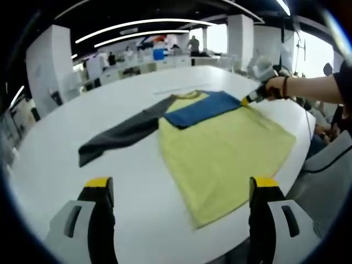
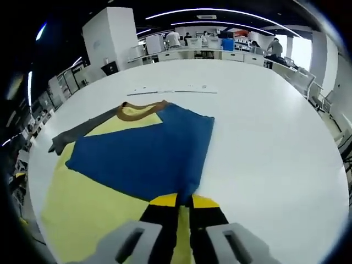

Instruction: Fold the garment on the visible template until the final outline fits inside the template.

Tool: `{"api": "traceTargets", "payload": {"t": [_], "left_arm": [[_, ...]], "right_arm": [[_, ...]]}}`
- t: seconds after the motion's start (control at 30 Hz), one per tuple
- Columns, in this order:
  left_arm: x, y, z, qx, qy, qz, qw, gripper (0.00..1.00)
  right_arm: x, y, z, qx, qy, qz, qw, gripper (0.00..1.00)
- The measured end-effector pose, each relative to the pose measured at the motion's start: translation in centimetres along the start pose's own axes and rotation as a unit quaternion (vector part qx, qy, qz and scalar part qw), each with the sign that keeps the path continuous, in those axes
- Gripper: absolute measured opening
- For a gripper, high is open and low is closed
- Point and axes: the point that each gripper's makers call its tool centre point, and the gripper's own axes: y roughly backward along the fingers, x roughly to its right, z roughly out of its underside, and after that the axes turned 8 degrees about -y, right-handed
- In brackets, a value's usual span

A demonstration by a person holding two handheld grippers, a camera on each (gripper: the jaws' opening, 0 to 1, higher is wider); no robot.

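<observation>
A yellow long-sleeved shirt (image 1: 225,148) lies flat on the white table (image 1: 66,165). Its blue sleeve (image 1: 203,109) is folded across the chest, and its dark grey sleeve (image 1: 121,135) stretches out to the left. My left gripper (image 1: 181,184) hovers open in front of the shirt's hem, holding nothing. A hand holds my right gripper (image 1: 247,100) at the blue sleeve's far edge. In the right gripper view, that gripper (image 2: 185,201) is shut on the end of the blue sleeve (image 2: 148,154), over the yellow body (image 2: 88,214). The brown collar (image 2: 140,110) lies beyond.
A thin pale strip (image 2: 170,91) lies on the table (image 2: 264,137) past the collar. Chairs (image 1: 324,165) stand at the table's right edge. Desks, pillars and people (image 2: 173,37) fill the far side of the room.
</observation>
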Motion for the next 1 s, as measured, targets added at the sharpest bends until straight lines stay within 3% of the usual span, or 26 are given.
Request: {"api": "traceTargets", "payload": {"t": [0.2, 1.0], "left_arm": [[-0.2, 0.0, 0.1, -0.002, 0.002, -0.001, 1.0000, 0.99], [-0.4, -0.1, 0.2, -0.005, 0.007, -0.002, 1.0000, 0.99]], "right_arm": [[0.5, 0.4, 0.1, -0.010, 0.014, -0.004, 0.9998, 0.01], [5.7, 0.9, -0.3, -0.031, 0.041, 0.013, 0.9986, 0.01]]}}
